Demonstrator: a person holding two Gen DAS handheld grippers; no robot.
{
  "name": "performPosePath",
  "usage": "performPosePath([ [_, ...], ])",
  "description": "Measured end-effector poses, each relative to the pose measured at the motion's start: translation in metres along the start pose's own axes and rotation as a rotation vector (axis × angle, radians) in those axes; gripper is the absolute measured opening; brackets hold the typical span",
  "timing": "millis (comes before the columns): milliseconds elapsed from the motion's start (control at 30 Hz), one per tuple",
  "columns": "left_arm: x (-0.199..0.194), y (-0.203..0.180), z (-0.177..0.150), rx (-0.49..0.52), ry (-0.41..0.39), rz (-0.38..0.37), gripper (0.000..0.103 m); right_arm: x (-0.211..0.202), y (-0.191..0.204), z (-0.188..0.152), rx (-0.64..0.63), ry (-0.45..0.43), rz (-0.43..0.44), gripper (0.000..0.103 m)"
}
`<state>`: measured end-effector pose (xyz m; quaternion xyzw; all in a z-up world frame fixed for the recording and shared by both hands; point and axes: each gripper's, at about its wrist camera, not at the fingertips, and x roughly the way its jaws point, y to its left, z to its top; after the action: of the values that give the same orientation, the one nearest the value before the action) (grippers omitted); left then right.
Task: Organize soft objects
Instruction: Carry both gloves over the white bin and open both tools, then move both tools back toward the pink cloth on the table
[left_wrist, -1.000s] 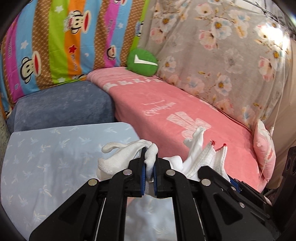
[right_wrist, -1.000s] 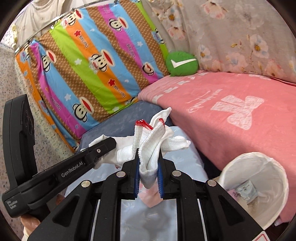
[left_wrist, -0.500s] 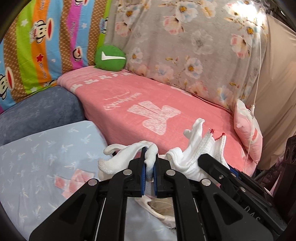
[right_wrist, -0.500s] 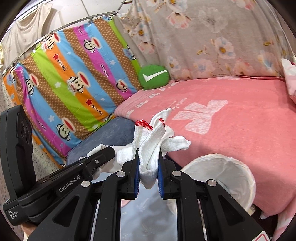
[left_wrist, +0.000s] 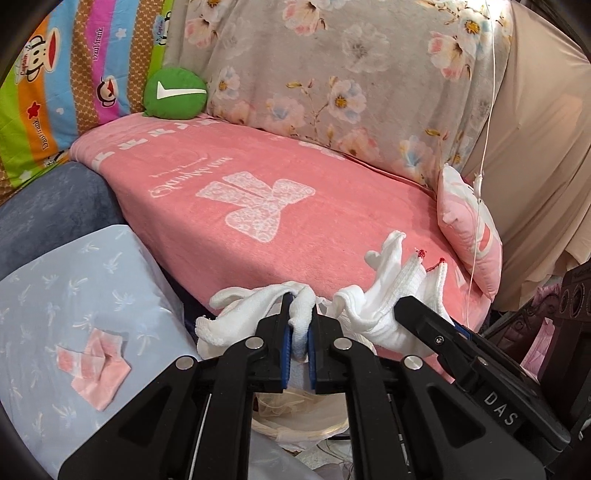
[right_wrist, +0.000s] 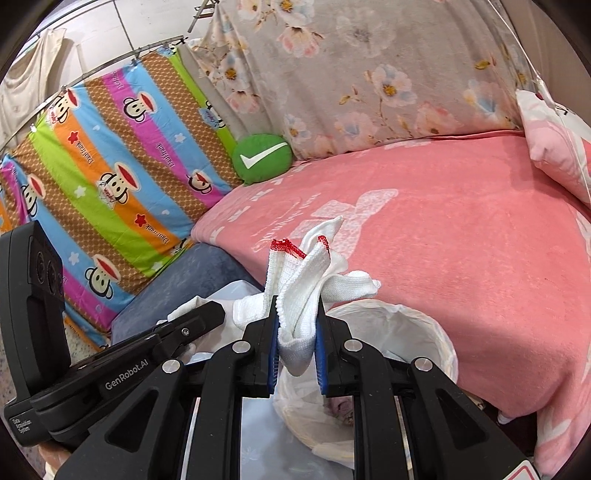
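Two grippers | left gripper (left_wrist: 298, 345) pinching white glove (left_wrist: 243, 314) | right gripper (right_wrist: 297, 347) pinching red-trimmed glove (right_wrist: 303, 280) | above lined bin (right_wrist: 424, 332)

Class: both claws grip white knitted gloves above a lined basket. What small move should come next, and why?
Probably lower both claws a little and open them. The right claw is clamped on the red-trimmed white glove directly above the lined basket, and the left claw holds another white glove just beside it, so releasing should drop both in.
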<state>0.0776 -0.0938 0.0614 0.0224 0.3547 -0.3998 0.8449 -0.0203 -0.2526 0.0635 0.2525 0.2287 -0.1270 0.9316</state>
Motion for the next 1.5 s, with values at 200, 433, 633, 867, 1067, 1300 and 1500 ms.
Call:
performPosePath([
  [200,0.007,-0.001,-0.001,-0.027,-0.004,0.026,0.056,0.004,-0.009,0.0,0.005,0.009,-0.009,0.016],
  [433,0.01,0.007,-0.001,-0.049,-0.001,0.06,0.057,0.009,-0.008,-0.001,0.002,0.013,-0.012,0.028],
  [633,0.009,0.012,-0.003,-0.06,-0.007,0.086,0.057,0.01,-0.005,-0.001,0.0,0.01,-0.009,0.036],
  [867,0.006,0.015,-0.004,-0.07,-0.015,0.093,0.057,0.013,0.002,-0.002,-0.015,0.02,-0.003,0.036],
  [1067,0.002,0.021,-0.006,-0.08,-0.021,0.099,0.057,0.016,0.012,-0.003,-0.04,0.034,0.008,0.036],
  [1300,-0.003,0.036,-0.008,-0.111,-0.023,0.118,0.059,0.021,0.026,-0.007,-0.062,0.049,0.022,0.036],
  [1500,-0.01,0.049,-0.012,-0.134,-0.031,0.131,0.059,0.03,0.039,-0.012,-0.086,0.069,0.034,0.037],
])
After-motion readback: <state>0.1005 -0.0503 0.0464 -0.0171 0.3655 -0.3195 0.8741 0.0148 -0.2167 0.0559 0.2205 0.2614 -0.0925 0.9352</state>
